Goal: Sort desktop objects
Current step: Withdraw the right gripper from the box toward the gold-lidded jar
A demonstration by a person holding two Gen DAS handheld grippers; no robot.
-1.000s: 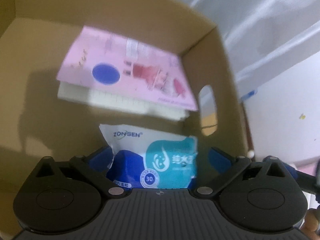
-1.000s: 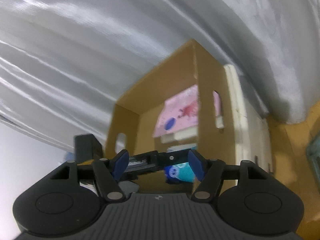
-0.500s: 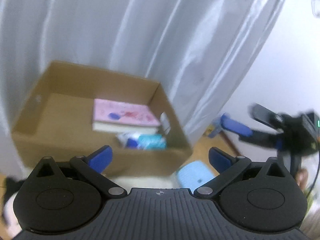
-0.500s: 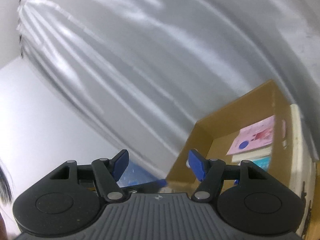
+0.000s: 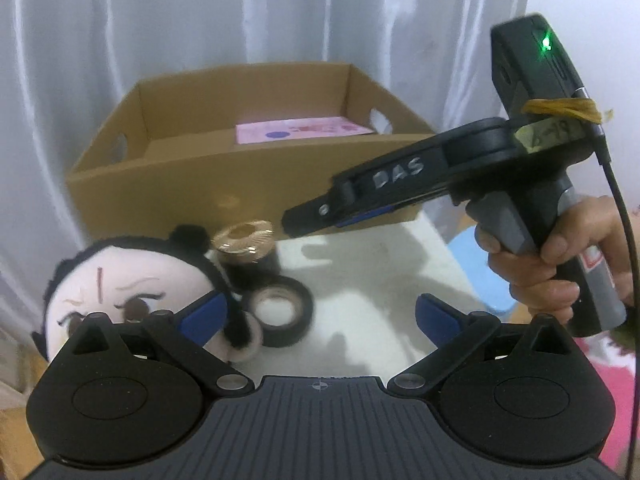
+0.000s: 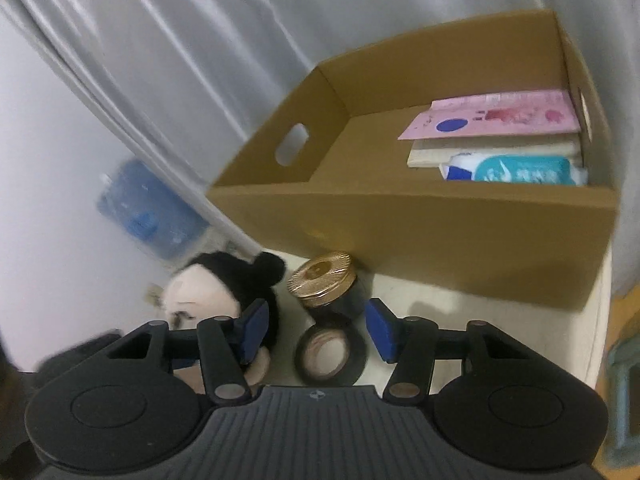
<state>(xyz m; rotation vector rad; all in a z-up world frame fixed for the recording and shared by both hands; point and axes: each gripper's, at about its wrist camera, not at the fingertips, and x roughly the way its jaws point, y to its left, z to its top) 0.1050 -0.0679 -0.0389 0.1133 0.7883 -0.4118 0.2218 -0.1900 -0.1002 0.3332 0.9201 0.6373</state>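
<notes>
- Left wrist view: my left gripper has its jaws spread wide and holds nothing; it hovers over the white table.
- Only this view shows my right gripper from the side, held in a hand in front of the cardboard box. From here I cannot tell how far its jaws stand apart.
- On the table lie a plush doll, a gold-lidded jar and a roll of black tape, close together. The box wall hides all but a pink book.
- Right wrist view: my right gripper is open and empty, just above the tape and jar.
- This view looks into the box: the book lies on a pale slab, with a wipes pack beside it.
- The doll is partly behind my left finger, and a blue shape behind the curtain is too blurred to name.
</notes>
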